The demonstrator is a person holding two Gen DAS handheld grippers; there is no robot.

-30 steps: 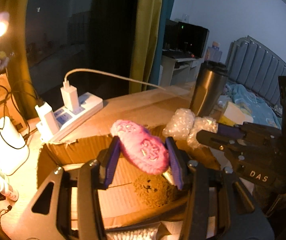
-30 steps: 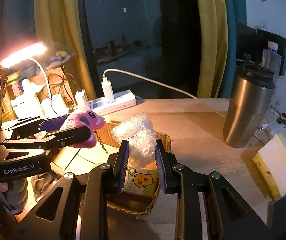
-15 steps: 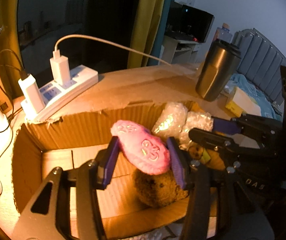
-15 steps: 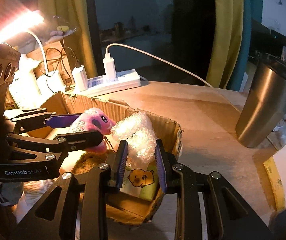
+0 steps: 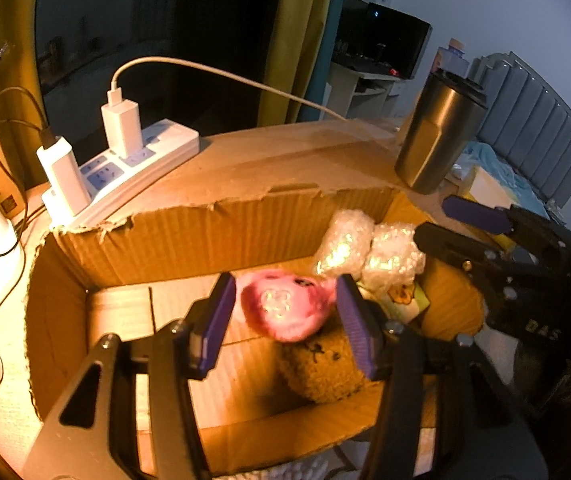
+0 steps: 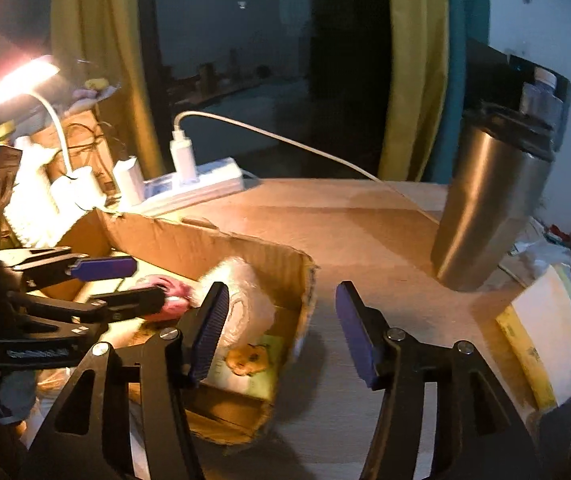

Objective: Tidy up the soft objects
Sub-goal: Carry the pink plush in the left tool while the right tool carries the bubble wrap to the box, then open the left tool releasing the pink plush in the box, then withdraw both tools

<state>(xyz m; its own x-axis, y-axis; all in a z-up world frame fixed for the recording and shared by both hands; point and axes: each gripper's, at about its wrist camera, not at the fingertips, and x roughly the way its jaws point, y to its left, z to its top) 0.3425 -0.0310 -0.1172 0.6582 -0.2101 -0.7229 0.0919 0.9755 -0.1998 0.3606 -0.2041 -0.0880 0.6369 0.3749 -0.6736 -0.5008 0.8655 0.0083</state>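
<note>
An open cardboard box [image 5: 221, 224] stands on the desk; it also shows in the right wrist view [image 6: 205, 240]. My left gripper [image 5: 283, 316] is open over the box. The pink plush toy [image 5: 285, 308] is between its jaws, blurred, above a brown plush [image 5: 321, 372]. It also shows in the right wrist view [image 6: 173, 292]. A roll of bubble wrap [image 5: 369, 248] lies at the box's right end; in the right wrist view [image 6: 245, 300] it sits left of my right gripper [image 6: 281, 328], which is open and empty above the box's right wall.
A white power strip [image 5: 125, 168] with chargers and cables lies behind the box. A steel tumbler [image 6: 489, 208] stands at the right. A yellow and white packet [image 6: 545, 328] lies at the desk's right edge. A lit lamp [image 6: 9, 84] is at the left.
Both grippers lowered the toys into the box and opened. The pink plush has dropped from the left jaws. The bubble wrap has left the right jaws, and the right gripper has shifted right.
</note>
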